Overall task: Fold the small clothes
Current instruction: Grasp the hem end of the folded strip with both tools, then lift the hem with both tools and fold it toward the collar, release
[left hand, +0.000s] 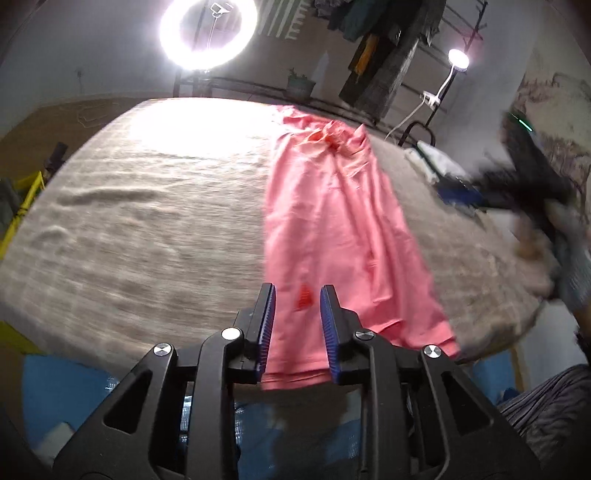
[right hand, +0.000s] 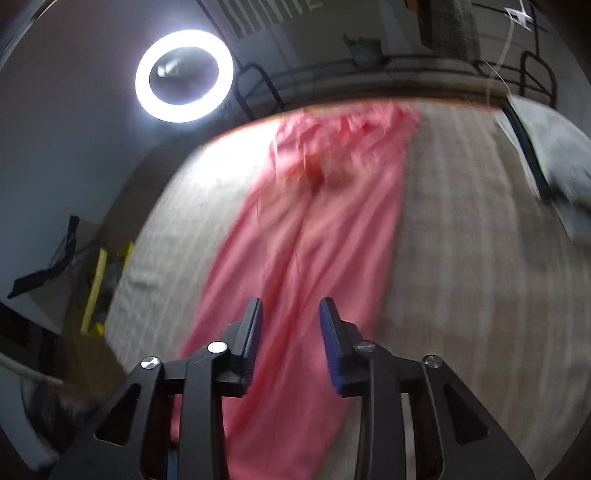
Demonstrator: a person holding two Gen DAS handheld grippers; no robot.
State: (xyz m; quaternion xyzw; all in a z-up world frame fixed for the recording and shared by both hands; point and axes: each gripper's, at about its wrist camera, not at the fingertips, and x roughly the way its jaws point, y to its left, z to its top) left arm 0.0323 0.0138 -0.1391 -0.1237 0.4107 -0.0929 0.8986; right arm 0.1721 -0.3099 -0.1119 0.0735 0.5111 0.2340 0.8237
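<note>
A pink garment lies folded into a long narrow strip on the beige table cover, running from the near edge to the far side. My left gripper is open and empty, above the strip's near end, which hangs a little over the table edge. My right gripper is open and empty, hovering over the near part of the same pink garment. In the left wrist view the right gripper shows blurred at the right, above the table. The right wrist view is motion-blurred.
A bright ring light stands behind the table's far edge. A white folded item lies at the far right of the table. A small lamp and hanging clothes are at the back. A yellow frame stands left.
</note>
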